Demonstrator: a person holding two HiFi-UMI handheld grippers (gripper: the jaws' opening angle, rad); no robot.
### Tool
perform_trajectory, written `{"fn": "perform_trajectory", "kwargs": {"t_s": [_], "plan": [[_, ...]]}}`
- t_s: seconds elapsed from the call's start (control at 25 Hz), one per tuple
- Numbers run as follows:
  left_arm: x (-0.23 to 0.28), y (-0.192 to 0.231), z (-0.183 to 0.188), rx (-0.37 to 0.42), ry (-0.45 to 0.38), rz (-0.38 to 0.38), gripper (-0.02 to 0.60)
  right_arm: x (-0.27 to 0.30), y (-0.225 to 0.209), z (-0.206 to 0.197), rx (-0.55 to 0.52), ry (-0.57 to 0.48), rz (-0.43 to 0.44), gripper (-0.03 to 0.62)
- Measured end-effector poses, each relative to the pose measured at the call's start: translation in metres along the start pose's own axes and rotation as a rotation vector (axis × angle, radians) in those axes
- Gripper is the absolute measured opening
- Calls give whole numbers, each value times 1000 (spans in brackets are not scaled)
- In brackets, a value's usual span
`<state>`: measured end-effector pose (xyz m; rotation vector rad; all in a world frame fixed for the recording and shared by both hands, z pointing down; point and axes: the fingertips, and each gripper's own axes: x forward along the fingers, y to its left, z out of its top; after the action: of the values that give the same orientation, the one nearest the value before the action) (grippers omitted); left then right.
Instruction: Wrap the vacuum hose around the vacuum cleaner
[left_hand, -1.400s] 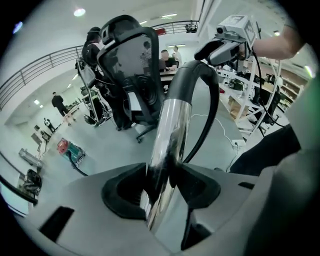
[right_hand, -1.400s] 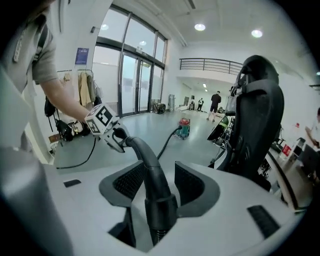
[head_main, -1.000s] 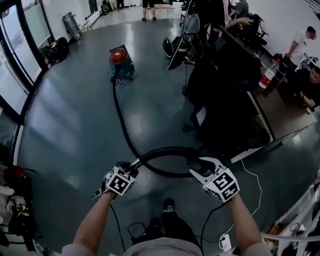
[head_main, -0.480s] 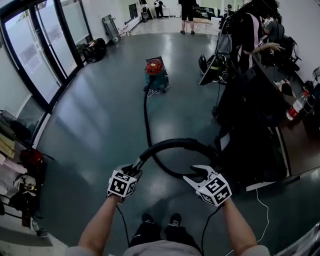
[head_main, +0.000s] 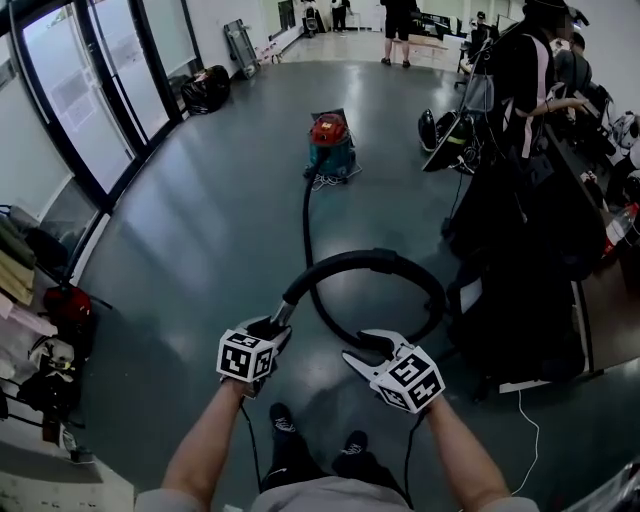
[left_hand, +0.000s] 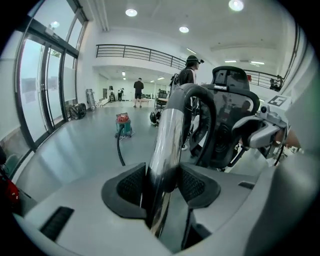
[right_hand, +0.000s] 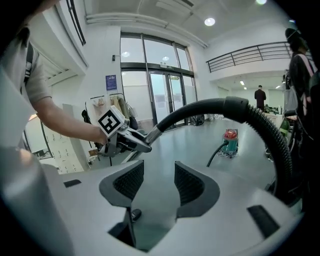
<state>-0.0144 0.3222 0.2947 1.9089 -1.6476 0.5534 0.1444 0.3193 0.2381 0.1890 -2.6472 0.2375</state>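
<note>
The red and teal vacuum cleaner (head_main: 331, 145) stands far ahead on the grey floor. Its black hose (head_main: 306, 215) runs toward me and curls into a loop (head_main: 372, 261) in front of my grippers. My left gripper (head_main: 272, 332) is shut on the chrome tube (left_hand: 167, 145) at the hose's end; the tube rises between both pads. In the left gripper view the vacuum cleaner (left_hand: 123, 125) is small in the distance. My right gripper (head_main: 362, 348) is open and empty, just over the near side of the loop. Its own view shows the hose (right_hand: 215, 106) arching above the open gripper (right_hand: 159, 182).
Black office chairs (head_main: 520, 260) and desks line the right side, with people (head_main: 525, 70) standing by them. Glass doors (head_main: 90, 90) run along the left, with bags and clutter (head_main: 40, 330) at the near left. A white cable (head_main: 530, 440) lies on the floor at right.
The view has swung, so the vacuum cleaner now sits nearer the middle. Both grippers have moved, the right one closer to the left. The hose loop has drawn tighter and the left gripper has rolled.
</note>
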Motion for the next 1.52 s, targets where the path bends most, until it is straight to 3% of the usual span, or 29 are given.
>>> {"fn": "perform_trajectory", "kwargs": {"t_s": [0.36, 0.6, 0.72, 0.84, 1.08, 1.32, 1.36, 1.44, 1.52], "plan": [[40, 82, 40, -103, -94, -126, 196, 140, 31, 2, 85, 84, 62, 176], [72, 144, 70, -156, -131, -210, 196, 251, 37, 5, 200, 117, 51, 178], [80, 172, 79, -174, -126, -238, 196, 309, 40, 7, 270, 118, 56, 237], [79, 190, 94, -203, -133, -264, 196, 353, 40, 9, 344, 107, 58, 245], [84, 204, 117, -272, -161, -290, 196, 409, 33, 18, 443, 33, 55, 245], [88, 217, 120, -415, -193, -347, 196, 434, 23, 22, 530, -37, 28, 244], [87, 217, 123, -437, -209, -363, 195, 432, 20, 22, 535, -45, 23, 220], [88, 213, 129, -434, -230, -389, 184, 428, 15, 25, 549, -52, 18, 153], [92, 203, 130, -388, -213, -399, 176, 423, 14, 23, 572, -45, 26, 147]]}}
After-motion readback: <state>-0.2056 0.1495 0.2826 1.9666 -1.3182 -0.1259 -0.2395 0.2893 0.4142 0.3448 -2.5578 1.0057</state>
